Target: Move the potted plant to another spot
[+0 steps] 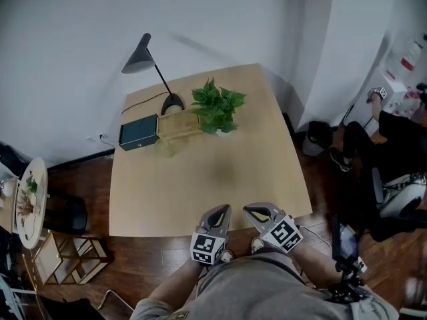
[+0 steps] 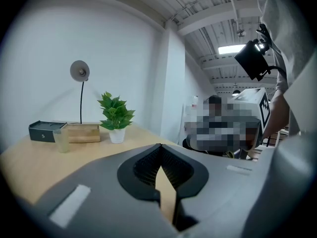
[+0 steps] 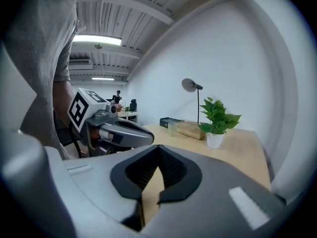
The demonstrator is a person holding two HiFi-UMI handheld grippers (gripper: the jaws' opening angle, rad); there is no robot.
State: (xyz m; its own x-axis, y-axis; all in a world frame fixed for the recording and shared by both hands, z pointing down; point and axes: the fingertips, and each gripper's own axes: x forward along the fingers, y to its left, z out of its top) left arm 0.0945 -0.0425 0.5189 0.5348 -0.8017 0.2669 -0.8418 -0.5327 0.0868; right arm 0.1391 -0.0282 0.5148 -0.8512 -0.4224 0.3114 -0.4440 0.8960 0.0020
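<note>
potted plant, green leaves in a white pot, stands upright; left gripper and right gripper jaws closed, empty.

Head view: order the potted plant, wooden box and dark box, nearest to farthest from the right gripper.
1. potted plant, ahead of the right gripper, slightly left.
2. wooden box, left of the plant.
3. dark box, farthest left.

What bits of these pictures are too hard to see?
- Head view: the potted plant hides its pot under leaves.
- Left gripper view: the wooden box hides the base of the lamp.
- Head view: the picture's edge cuts off the seated person.
- Head view: the cup is too blurred to show contents.
</note>
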